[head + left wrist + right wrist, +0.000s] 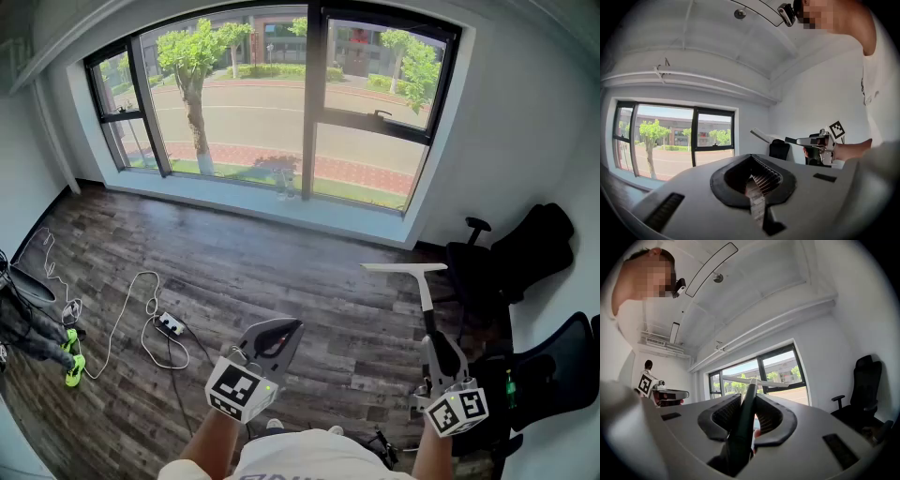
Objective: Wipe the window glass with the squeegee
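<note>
Squeegee [424, 295] sits pinched by its handle in my right gripper [434, 343], blade pointing toward the window glass [253, 103] at upper centre, presumably ready for wiping; my left gripper [281, 330] is closed and empty.

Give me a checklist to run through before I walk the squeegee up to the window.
1. Grip: the right gripper has its jaws closed on the squeegee handle. Ok.
2. Blade points toward the window glass. Ok.
3. Blade touching the glass: not ok. It is held well back, with wood floor in between.
4. Left gripper free: jaws together, nothing between them. Ok.
5. Walking path: the power strip and cable lie off to the left, the office chairs to the right. Ok.
6. Glass wet or dirty: cannot tell.
</note>
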Tool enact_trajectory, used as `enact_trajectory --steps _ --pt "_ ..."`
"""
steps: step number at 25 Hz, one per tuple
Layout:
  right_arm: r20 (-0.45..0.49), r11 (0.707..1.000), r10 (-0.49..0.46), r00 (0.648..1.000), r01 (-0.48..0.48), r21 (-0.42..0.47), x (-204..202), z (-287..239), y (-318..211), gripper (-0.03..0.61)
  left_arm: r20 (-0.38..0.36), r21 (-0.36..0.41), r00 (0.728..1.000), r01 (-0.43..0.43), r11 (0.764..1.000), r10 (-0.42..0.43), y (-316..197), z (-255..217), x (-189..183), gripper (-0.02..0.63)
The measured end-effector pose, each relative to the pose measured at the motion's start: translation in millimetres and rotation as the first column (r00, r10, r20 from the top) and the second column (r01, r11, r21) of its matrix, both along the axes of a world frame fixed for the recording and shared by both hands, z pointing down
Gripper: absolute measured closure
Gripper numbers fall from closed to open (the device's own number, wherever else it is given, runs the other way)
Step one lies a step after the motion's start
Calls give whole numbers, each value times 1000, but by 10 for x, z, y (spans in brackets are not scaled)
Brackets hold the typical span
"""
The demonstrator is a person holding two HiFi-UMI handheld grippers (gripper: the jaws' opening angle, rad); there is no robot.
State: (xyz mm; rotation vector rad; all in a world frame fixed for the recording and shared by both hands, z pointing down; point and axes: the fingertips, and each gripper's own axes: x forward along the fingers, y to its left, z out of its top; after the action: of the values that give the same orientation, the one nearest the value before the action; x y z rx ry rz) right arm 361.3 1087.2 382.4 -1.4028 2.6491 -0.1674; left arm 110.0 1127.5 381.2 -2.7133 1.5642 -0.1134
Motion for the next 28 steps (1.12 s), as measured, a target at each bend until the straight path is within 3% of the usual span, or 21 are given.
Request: enact_trajectory --steps 10,18,28 --pt "-44 1000 -12 999 12 5 -112 10 38 479 -11 20 999 31 999 -31 87 -29 -106 597" --pt "-114 996 2 993 9 90 -175 -109 116 479 -9 -3 1000 22 1000 -22 92 15 -69 597" --pt "-96 999 6 995 -1 50 -71 1 41 479 -10 -17 1000 13 1000 -13 25 81 -9 597"
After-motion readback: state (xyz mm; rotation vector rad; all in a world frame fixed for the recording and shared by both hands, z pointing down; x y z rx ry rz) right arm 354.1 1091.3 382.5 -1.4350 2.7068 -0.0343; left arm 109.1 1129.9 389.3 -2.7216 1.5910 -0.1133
